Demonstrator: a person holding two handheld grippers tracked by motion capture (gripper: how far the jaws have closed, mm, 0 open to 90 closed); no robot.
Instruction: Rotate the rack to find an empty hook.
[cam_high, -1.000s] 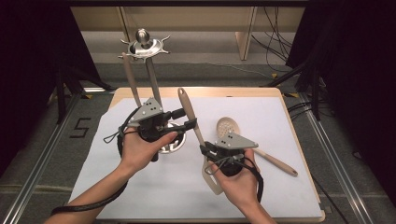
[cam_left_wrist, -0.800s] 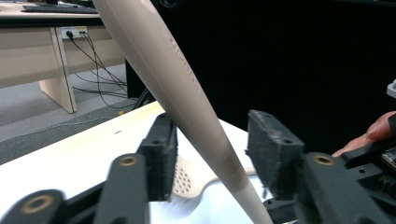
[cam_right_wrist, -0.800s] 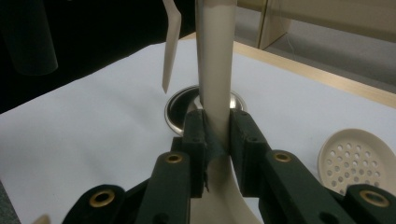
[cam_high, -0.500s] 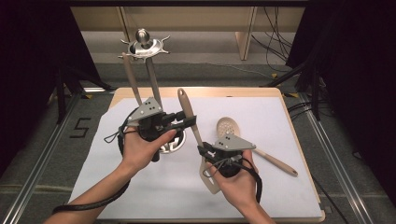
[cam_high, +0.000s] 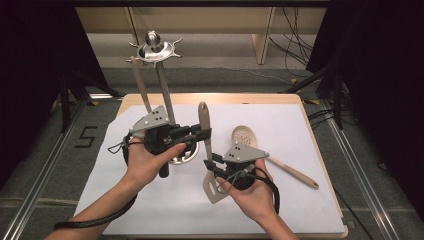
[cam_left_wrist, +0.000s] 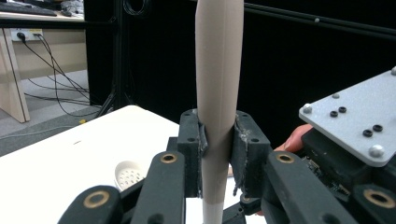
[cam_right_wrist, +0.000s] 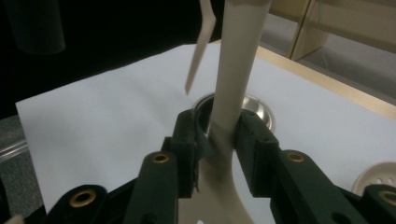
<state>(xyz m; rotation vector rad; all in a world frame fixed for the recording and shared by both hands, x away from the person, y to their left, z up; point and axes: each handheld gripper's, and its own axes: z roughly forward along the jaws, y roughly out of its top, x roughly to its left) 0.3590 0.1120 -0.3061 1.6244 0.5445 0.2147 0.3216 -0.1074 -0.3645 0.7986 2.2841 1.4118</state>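
Spatula (cam_high: 206, 145) blade behind right tongs (cam_high: 209, 164)

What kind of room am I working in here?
Probably a lab recording bay, not a kitchen: black curtains ring the table, metal rails run along the floor, and loose cables trail behind.

Tan, black, grey and white

The spatula (cam_high: 206, 145) is pale tan, with a lighter blade. Just right of it lies a cream spoon (cam_high: 244, 135) dotted with small holes, its handle tan. Both grippers (cam_high: 200, 135) (cam_high: 209, 167) are black with grey plates. The sheet (cam_high: 300, 130) under the spatula is white, the table (cam_high: 210, 98) light wood.
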